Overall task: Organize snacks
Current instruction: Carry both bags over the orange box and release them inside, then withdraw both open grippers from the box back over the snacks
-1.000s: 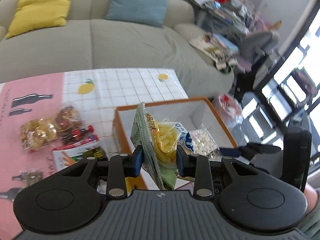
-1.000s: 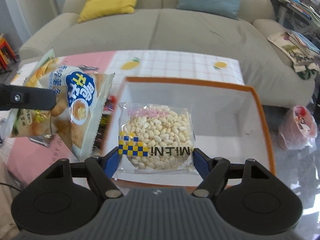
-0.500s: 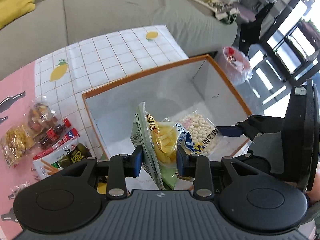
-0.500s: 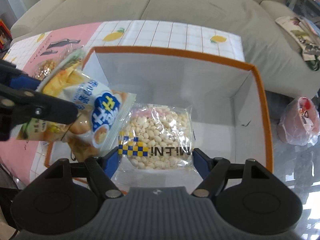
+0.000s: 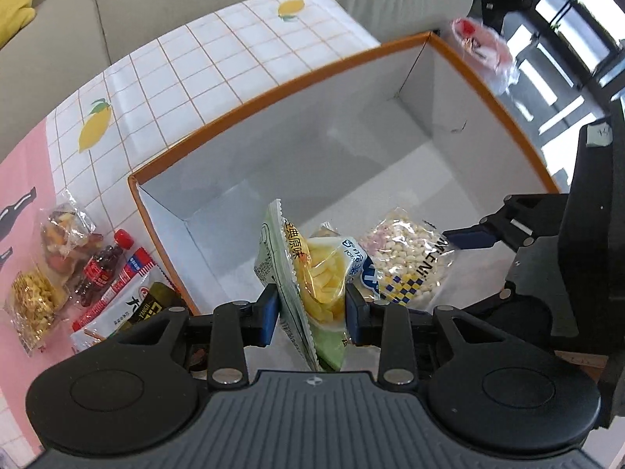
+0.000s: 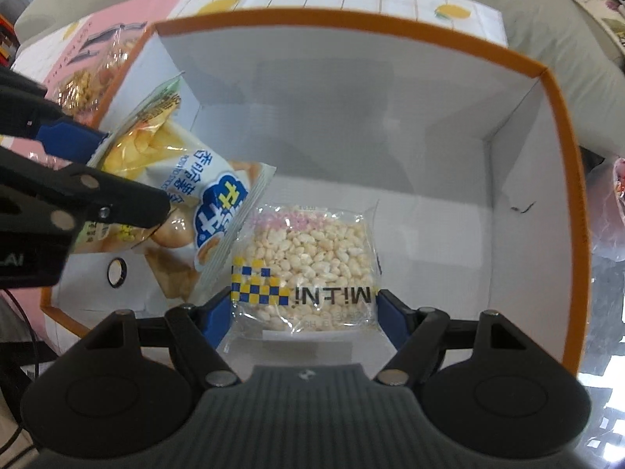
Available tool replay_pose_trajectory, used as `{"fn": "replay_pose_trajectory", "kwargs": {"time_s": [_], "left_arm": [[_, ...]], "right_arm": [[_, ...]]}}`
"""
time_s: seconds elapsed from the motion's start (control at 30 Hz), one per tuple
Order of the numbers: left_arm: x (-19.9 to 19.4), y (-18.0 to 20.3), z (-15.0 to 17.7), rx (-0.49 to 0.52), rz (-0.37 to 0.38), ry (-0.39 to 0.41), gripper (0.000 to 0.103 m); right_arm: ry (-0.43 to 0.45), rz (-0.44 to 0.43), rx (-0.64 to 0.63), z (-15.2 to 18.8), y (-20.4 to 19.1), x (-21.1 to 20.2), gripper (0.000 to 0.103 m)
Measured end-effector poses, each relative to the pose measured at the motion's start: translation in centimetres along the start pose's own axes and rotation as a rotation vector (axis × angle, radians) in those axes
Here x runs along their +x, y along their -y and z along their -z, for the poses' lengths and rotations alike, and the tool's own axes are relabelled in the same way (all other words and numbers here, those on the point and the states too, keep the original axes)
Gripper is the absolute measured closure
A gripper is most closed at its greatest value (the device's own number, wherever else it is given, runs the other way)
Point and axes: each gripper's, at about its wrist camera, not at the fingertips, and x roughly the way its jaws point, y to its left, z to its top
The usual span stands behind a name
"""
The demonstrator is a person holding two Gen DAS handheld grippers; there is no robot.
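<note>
Both grippers point down into a white box with an orange rim. My left gripper is shut on a green and white chip bag, held edge-on just above the box floor; the same chip bag hangs at the left in the right wrist view. My right gripper is shut on a clear bag of puffed rice across its width, low inside the box. That puffed rice bag sits right beside the chip bag, touching or nearly so.
Left of the box, on the pink and white tablecloth, lie a nut bag, a dried fruit bag, a small red bottle and a white snack packet. A grey sofa runs behind the table.
Both grippers have come down into the box with their bags, tilting to point more steeply down. The chip bag has moved right, close to the puffed rice bag.
</note>
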Motion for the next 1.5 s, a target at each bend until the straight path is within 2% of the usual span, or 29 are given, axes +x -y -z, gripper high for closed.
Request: {"fn": "replay_pose_trajectory", "kwargs": {"time_s": [0.2, 0.33, 0.4, 0.47, 0.53, 0.77, 0.83, 0.97, 1.1, 1.33, 1.5], "left_arm": [[1.4, 0.1, 0.0, 0.025, -0.036, -0.047, 0.062], [2.1, 0.1, 0.1, 0.032, -0.037, -0.074, 0.052], [2.2, -0.1, 0.1, 0.022, -0.037, -0.083, 0.051], [2.1, 0.0, 0.2, 0.034, -0.052, -0.076, 0.039], [1.8, 0.0, 0.2, 0.045, -0.065, -0.062, 0.034], [0.1, -0.4, 0.4, 0.035, -0.065, -0.026, 0.029], [-0.5, -0.3, 0.6, 0.041, -0.066, -0.012, 0.029], [-2.2, -0.1, 1.2, 0.059, -0.080, 0.031, 0.029], [-4.4, 0.0, 2.1, 0.070, -0.103, 0.094, 0.029], [-9.4, -0.5, 5.2, 0.065, -0.153, 0.265, 0.029], [-12.0, -1.2, 8.3, 0.044, -0.196, 0.380, 0.029]], "right_arm": [[-0.041, -0.001, 0.000, -0.3, -0.4, 1.6, 0.028], [-0.053, -0.005, 0.015, -0.7, 0.1, 2.0, 0.026], [-0.052, -0.003, 0.024, -0.8, 0.4, 2.2, 0.025], [-0.056, -0.009, 0.035, -0.8, 0.6, 2.4, 0.025], [-0.060, -0.012, 0.046, -0.8, 0.9, 2.5, 0.024], [-0.073, 0.022, 0.083, -1.5, 1.0, 2.6, 0.010], [-0.073, 0.044, 0.080, -1.6, 0.9, 2.4, 0.010], [-0.064, 0.072, 0.090, -1.4, 0.8, 1.2, 0.009], [-0.013, 0.088, 0.131, -0.9, 0.5, -1.0, 0.009], [0.123, 0.118, 0.195, 0.5, -0.6, -5.1, 0.009], [0.232, 0.109, 0.229, 1.6, -2.9, -8.0, 0.009]]}}
